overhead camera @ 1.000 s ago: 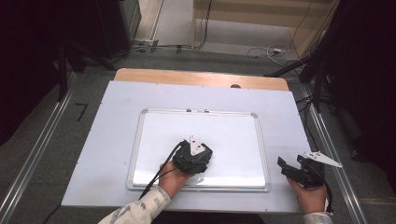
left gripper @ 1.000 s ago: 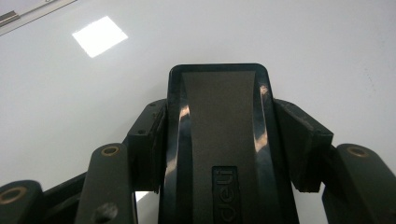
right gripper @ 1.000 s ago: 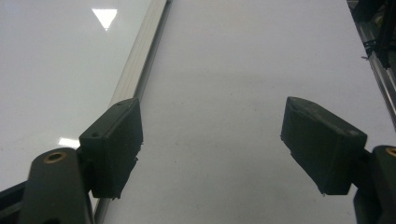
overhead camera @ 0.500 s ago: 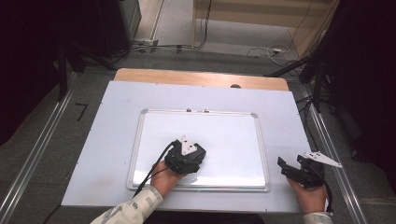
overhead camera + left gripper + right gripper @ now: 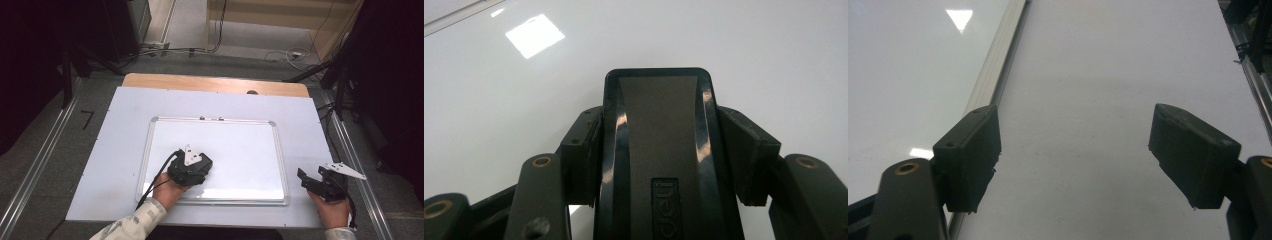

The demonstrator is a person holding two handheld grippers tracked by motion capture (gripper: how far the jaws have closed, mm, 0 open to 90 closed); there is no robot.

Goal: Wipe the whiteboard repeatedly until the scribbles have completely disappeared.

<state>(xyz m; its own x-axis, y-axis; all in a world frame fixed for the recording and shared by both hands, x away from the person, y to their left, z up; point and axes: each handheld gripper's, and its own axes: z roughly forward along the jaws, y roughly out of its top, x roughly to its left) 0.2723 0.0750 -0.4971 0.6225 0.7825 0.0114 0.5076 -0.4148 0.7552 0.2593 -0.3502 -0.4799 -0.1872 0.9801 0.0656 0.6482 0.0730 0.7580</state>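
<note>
Black plastic eraser block with a grey felt face (image 5: pixel 659 150), clamped in the left gripper (image 5: pixel 192 167) over the white, silver-framed whiteboard (image 5: pixel 240 145).
Its long axis runs straight out along the jaws, toward the board's far edge; the left hand is plainly nearer any wiping. Right gripper (image 5: pixel 1075 160) hangs with its 2 jaws spread and nothing between them, above the pale tabletop (image 5: pixel 1108 75) just beside the frame. High view hides the eraser; the left gripper view shows it.

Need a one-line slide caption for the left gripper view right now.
Left gripper shut on a black eraser held over the glossy whiteboard.
</note>
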